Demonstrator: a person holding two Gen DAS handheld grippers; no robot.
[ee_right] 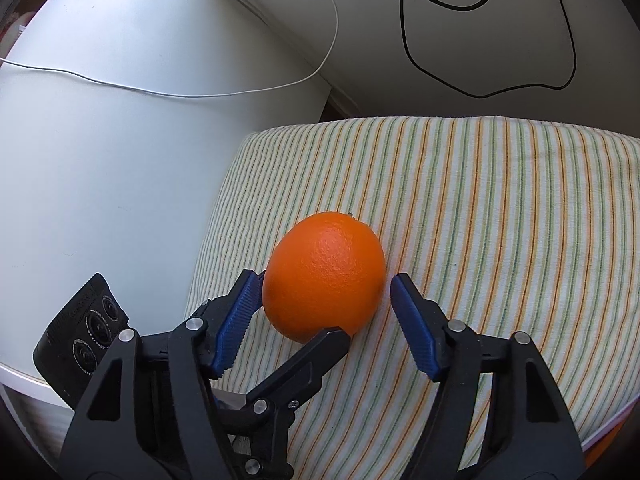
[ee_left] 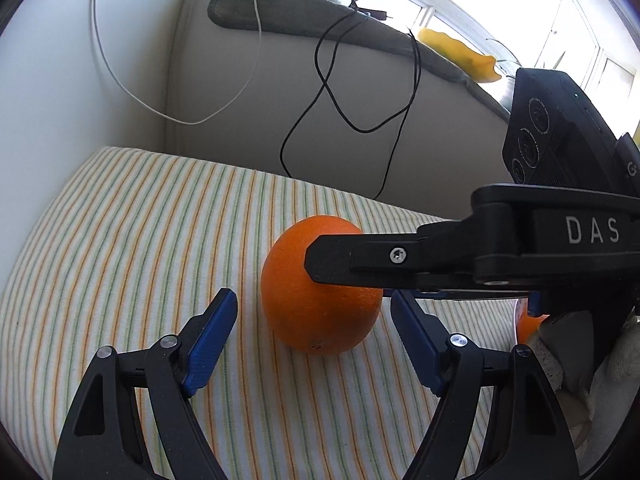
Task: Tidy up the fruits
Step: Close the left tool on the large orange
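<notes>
An orange (ee_left: pixel 320 304) lies on a striped cloth (ee_left: pixel 140 240); it also shows in the right wrist view (ee_right: pixel 324 276). My left gripper (ee_left: pixel 316 316) is open, its blue pads on either side of the near part of the orange. My right gripper (ee_right: pixel 324 296) is open too, its jaws straddling the orange, the left pad close to or touching the skin. In the left wrist view the right gripper's black finger (ee_left: pixel 360 260) reaches in from the right across the orange. In the right wrist view a left gripper finger (ee_right: pixel 304 364) crosses below the orange.
A beige wall (ee_left: pixel 280 92) with hanging black cables (ee_left: pixel 320 80) and a white cable (ee_left: pixel 240 92) stands behind the cloth. A grey cloth (ee_left: pixel 280 12) and a yellow object (ee_left: pixel 460 54) lie on the ledge above. Another orange thing (ee_left: pixel 528 326) peeks at right.
</notes>
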